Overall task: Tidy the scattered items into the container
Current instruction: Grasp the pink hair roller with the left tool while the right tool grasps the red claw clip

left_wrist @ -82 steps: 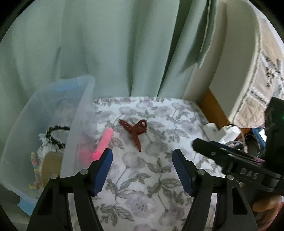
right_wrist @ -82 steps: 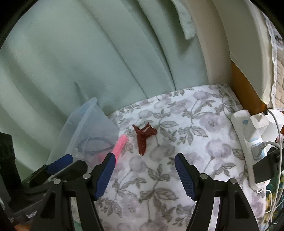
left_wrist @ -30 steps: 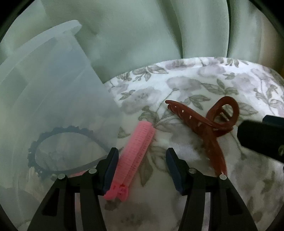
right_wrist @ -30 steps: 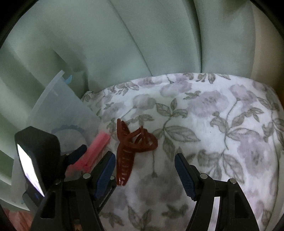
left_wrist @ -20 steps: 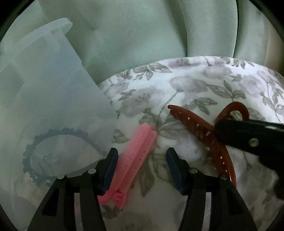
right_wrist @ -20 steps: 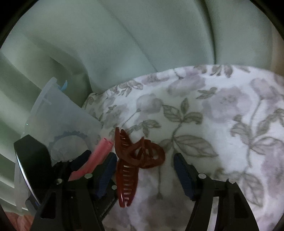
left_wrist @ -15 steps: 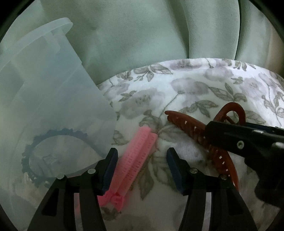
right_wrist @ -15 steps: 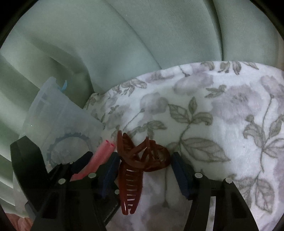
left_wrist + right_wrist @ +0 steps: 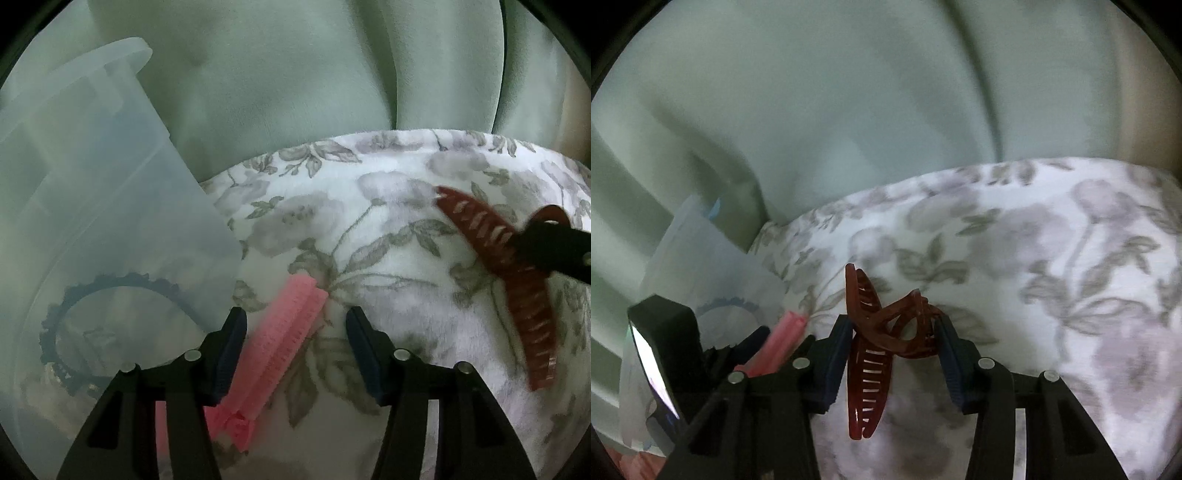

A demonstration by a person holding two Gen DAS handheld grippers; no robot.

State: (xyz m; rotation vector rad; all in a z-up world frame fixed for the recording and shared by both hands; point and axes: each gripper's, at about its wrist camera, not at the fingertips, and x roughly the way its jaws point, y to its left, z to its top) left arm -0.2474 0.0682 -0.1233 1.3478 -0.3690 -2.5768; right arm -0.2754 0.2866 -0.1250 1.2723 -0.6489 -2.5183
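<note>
Our right hand-held gripper (image 9: 892,354) has just squeezed onto the brown hair claw (image 9: 882,332) to lift it; the left hand-held gripper (image 9: 293,347) waits apart around the pink clip (image 9: 280,343).

A white cloth (image 9: 388,229) printed with grey-mauve flowers and grey-green leaves is noted. The hair roller (image 9: 280,332) is bright pink; the claw clip (image 9: 882,332) is a translucent reddish brown. The container (image 9: 92,221) is frosted, pale bluish plastic, and a dark scalloped headband (image 9: 110,288) is seen through it. The curtain (image 9: 295,81) is plain pale green. Gripper pads (image 9: 231,343) are dark blue on black arms.
</note>
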